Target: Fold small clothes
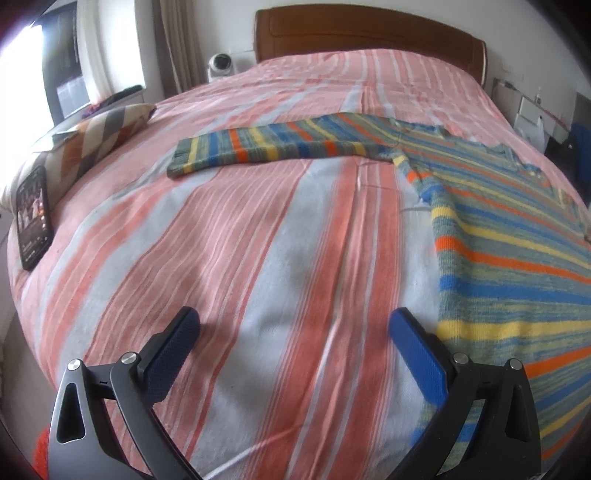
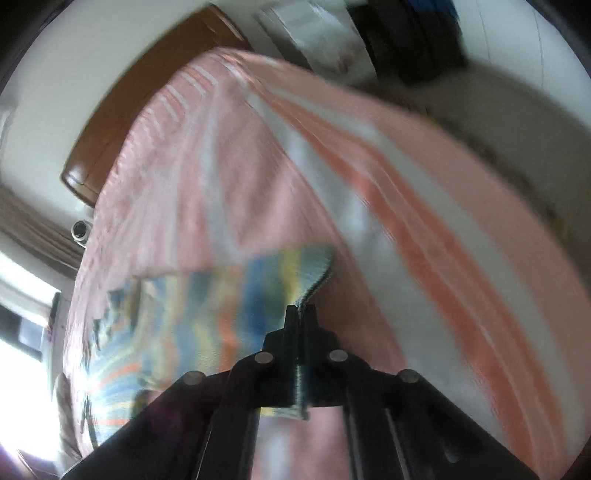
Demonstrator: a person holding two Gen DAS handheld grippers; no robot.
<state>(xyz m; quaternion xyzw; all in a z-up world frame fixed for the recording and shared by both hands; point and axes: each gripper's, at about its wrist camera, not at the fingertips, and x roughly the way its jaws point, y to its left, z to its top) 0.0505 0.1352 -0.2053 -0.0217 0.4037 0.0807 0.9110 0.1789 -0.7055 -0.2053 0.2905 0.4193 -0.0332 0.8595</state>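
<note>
A striped knit sweater (image 1: 498, 236) lies flat on the pink-and-grey striped bedspread (image 1: 258, 240), its body running lengthwise toward the wooden headboard (image 1: 369, 35) while one sleeve (image 1: 266, 147) stretches straight out sideways toward the patterned pillow (image 1: 96, 136) and the phone (image 1: 33, 218). The left gripper (image 1: 295, 332) hovers over bare bedspread just beside the sweater's hem, its blue pads (image 1: 417, 354) spread wide with nothing between them. In the blurred right wrist view, the right gripper (image 2: 301, 310) is pressed together on an edge of the sweater (image 2: 207, 314).
</note>
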